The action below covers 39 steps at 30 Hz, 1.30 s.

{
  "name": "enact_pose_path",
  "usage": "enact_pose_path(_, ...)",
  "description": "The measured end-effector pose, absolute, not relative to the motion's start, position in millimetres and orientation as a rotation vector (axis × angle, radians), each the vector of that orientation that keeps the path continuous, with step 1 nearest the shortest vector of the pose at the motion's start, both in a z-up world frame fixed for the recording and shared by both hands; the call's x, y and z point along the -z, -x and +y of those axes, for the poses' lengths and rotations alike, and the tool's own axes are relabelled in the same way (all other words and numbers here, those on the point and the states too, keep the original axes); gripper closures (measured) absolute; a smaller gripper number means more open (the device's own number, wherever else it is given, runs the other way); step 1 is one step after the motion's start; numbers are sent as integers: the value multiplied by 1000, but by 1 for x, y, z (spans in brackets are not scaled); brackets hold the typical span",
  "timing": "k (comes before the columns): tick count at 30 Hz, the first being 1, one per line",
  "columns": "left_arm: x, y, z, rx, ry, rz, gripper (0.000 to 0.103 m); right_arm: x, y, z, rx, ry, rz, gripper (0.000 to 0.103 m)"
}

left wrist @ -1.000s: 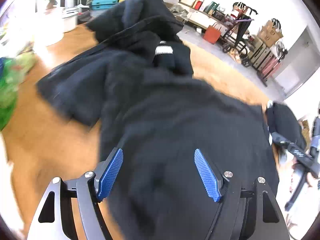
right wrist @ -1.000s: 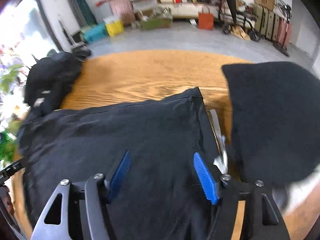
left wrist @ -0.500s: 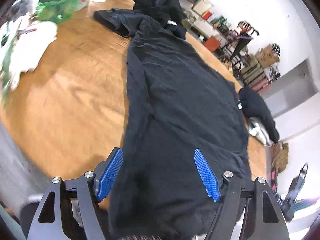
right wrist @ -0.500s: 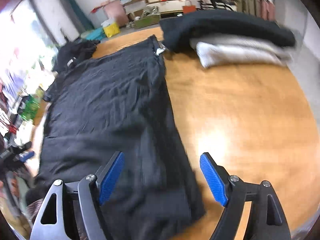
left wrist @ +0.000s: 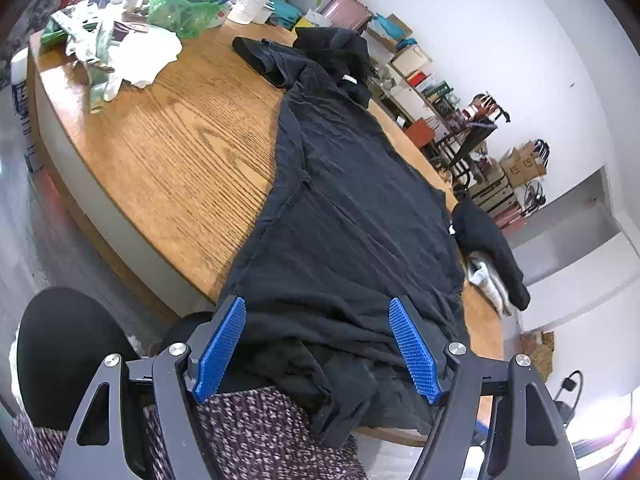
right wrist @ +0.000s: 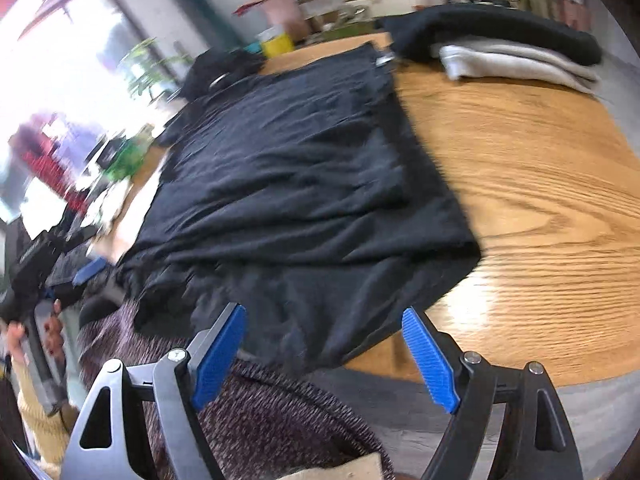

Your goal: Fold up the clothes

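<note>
A large black garment (left wrist: 352, 208) lies spread along the wooden table (left wrist: 176, 148), its near end hanging over the table's front edge. The same black garment (right wrist: 288, 168) fills the middle of the right wrist view. My left gripper (left wrist: 316, 348) is open above the hanging near end, at the garment's left side, with nothing between its blue pads. My right gripper (right wrist: 324, 356) is open too, just off the table's front edge by the garment's right near corner. A sleeve of the garment (left wrist: 260, 58) lies at the far end.
A stack of folded clothes, black over grey (right wrist: 516, 52), sits at the table's right end. Another dark garment (left wrist: 340, 48) is heaped at the far end. A green bag (left wrist: 180, 12) and papers (left wrist: 136, 52) crowd the far left. A person's speckled knitwear (right wrist: 272, 416) is close below.
Both grippers have pulled back from over the garment to the table's near edge. The garment now hangs further over that edge. Both stay open.
</note>
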<state>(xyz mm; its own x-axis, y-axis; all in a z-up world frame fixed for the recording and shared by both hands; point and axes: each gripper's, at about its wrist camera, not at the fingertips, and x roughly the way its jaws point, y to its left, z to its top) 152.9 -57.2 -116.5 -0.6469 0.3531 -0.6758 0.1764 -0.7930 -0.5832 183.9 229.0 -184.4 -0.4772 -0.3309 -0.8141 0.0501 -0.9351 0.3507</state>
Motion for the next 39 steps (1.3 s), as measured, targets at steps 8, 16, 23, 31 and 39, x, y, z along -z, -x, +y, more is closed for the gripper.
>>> enact_pose_path(8,106,-177,-56,-2670,1206,-948,28,208,-196,200,2241,-1457,-550,18)
enact_pose_path(16,92,-195,-47,-2769,1077,-774,28,212,-200,199,2107,-1432,-711,18)
enact_pose_path(23,93,-197,-47,-2743,1103,-770,27,233,-173,194,1969,-1461,-961,19)
enact_pose_path(31,94,-201,-50,-2754,1091,-759,27,248,-147,166,1927,-1523,-995,24)
enact_pose_path(39,99,-200,-50,-2760,1105,-722,27,255,-140,148,1924,-1539,-940,49)
